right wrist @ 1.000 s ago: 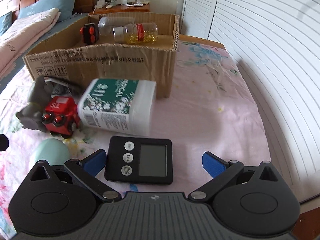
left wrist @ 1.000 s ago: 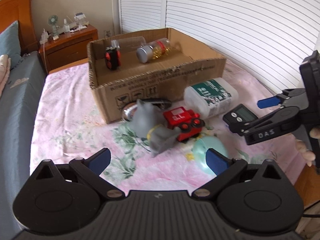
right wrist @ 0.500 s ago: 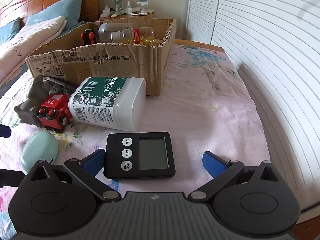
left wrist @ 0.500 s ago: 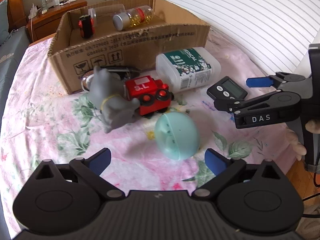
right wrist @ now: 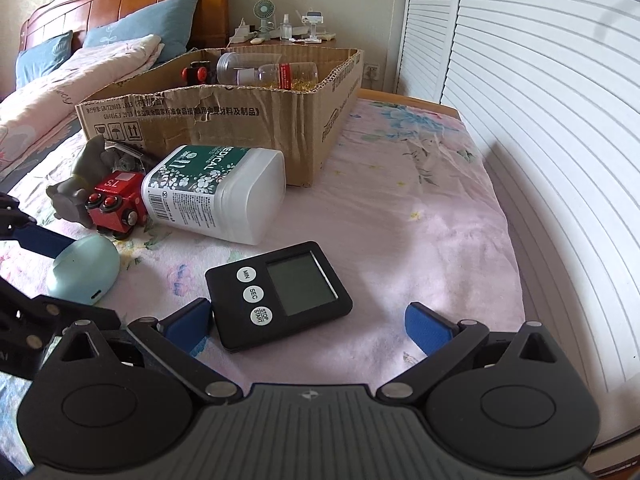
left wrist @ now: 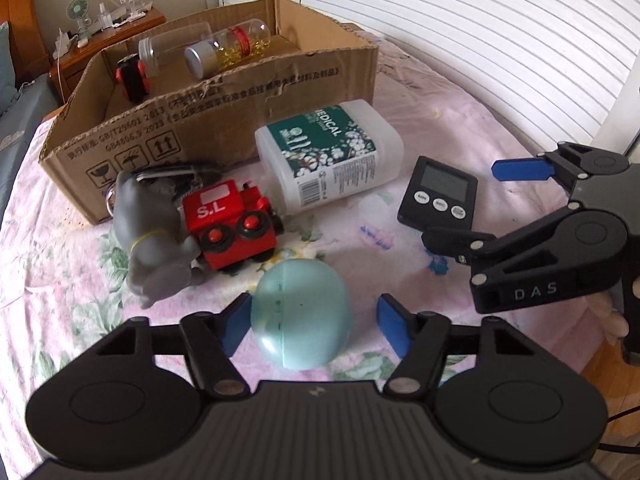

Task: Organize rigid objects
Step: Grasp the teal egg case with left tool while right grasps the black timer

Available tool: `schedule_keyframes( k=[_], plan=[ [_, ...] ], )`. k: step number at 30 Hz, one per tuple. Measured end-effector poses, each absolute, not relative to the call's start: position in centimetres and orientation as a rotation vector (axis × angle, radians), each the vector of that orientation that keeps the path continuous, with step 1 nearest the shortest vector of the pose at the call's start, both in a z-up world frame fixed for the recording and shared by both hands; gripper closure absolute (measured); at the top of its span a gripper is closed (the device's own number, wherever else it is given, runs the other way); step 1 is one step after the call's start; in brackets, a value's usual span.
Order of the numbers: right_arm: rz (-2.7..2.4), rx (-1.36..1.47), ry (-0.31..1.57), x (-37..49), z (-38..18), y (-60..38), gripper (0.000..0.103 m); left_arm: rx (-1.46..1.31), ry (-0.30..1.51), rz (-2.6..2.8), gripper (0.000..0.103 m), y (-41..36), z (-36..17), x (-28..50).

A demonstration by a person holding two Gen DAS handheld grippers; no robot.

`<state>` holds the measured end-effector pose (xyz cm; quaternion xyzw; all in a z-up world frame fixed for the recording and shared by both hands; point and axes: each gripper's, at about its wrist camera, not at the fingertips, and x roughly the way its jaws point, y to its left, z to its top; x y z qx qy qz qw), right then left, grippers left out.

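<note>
While the left gripper [left wrist: 314, 322] hangs low over the flowered bedsheet [left wrist: 60, 272], its blue fingers [left wrist: 394, 328] are spread wide and the pale green egg [left wrist: 302, 314] sits right between them. The left finger looks to be touching or all but touching the egg's side; the right finger stands clear of it with a gap showing. Nothing is clamped yet.

Over on the other side, the right gripper [right wrist: 308, 322] is also wide open, and the black timer [right wrist: 278, 294] lies flat on the sheet between its fingers, pushed toward the left one, whose tip sits just beside the timer's near corner. The right finger is well apart from it.

Behind the egg, a red toy train [left wrist: 230, 226] leans against a grey toy figure [left wrist: 154, 238], the two touching. Just to the right of the train lies a white bottle [left wrist: 328, 156] on its side, green label up, near the front wall of the cardboard box [left wrist: 224, 116]. Inside that box lie a jar of yellow capsules [left wrist: 230, 48], a clear jar [left wrist: 170, 46] beside it and a small red-and-black toy [left wrist: 132, 76]. From the right wrist view, the egg [right wrist: 82, 270] rests close to the left gripper's blue finger [right wrist: 38, 240].
</note>
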<state>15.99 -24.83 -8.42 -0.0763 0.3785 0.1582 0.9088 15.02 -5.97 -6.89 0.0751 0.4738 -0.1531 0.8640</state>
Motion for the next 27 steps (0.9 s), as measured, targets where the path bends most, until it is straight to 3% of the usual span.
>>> schedule_keyframes(
  k=[3,27],
  plan=[
    [0.333,-0.159,0.772,15.8,-8.5,-25.1,0.0,0.181,0.978,-0.358,0.051,-6.4,-6.8,14.9],
    [0.613,-0.309,0.83,17.5,-7.6,-23.1,0.003,0.197,0.947,-0.41,0.05,-4.5,-6.8,13.6]
  ],
)
